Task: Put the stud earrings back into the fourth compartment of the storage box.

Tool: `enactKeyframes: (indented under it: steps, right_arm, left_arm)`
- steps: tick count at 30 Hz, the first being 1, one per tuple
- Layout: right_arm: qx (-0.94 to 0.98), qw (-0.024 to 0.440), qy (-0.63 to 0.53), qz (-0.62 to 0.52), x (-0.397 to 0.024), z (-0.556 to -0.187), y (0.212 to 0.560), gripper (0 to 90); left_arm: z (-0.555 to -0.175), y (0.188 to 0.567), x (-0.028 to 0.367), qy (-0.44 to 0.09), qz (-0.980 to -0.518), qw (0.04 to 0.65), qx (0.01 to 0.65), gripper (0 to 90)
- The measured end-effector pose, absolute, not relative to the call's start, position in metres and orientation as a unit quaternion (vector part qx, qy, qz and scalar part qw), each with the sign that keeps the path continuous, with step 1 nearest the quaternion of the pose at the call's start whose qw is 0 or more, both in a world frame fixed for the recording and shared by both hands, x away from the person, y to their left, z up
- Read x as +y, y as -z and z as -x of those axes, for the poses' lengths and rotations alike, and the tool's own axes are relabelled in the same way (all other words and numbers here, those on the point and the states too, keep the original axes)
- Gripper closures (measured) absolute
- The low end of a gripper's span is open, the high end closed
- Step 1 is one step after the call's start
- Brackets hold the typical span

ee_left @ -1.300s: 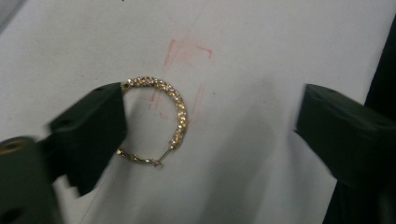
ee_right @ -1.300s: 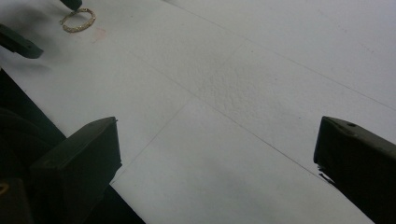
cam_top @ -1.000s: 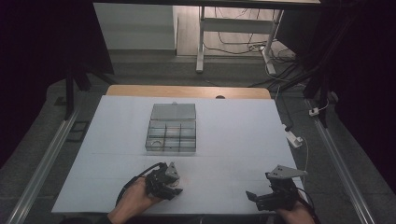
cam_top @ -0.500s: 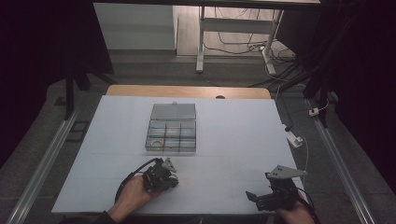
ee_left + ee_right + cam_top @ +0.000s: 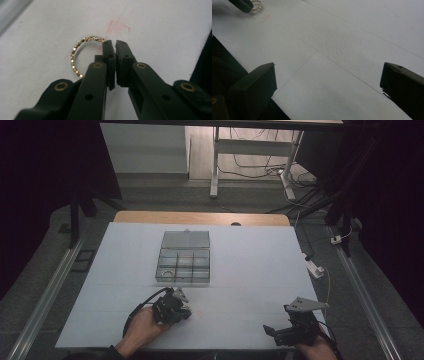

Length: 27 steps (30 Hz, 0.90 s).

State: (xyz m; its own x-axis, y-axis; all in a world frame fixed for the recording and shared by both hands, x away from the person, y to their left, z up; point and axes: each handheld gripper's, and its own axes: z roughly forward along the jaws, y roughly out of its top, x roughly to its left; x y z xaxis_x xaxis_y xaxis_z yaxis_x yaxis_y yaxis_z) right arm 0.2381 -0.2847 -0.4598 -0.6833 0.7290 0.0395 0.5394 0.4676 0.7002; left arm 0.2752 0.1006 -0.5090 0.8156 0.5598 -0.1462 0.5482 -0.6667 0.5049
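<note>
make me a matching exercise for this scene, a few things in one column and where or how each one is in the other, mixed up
Things:
1. left gripper
2. right gripper
3. beaded ring
4. compartment box

States:
a. lid folded back, at the middle of the white table
b. jaws spread wide, nothing between them
c. jaws nearly together at one side of a gold hoop
d. lying on the table beside a faint red mark

Pairs: 1-c, 2-b, 3-d, 4-a
</note>
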Motion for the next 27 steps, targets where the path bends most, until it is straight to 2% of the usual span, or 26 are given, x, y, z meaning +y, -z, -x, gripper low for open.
enactKeyframes:
  steps: [27]
  right_arm:
    - [0.846,0.133,-0.355,-0.374,-0.285,-0.238,0.46,1.1]
  left_arm:
    - [-0.288,0.476,0.141,-0.063,-0.875,0.339,0.341,86.5]
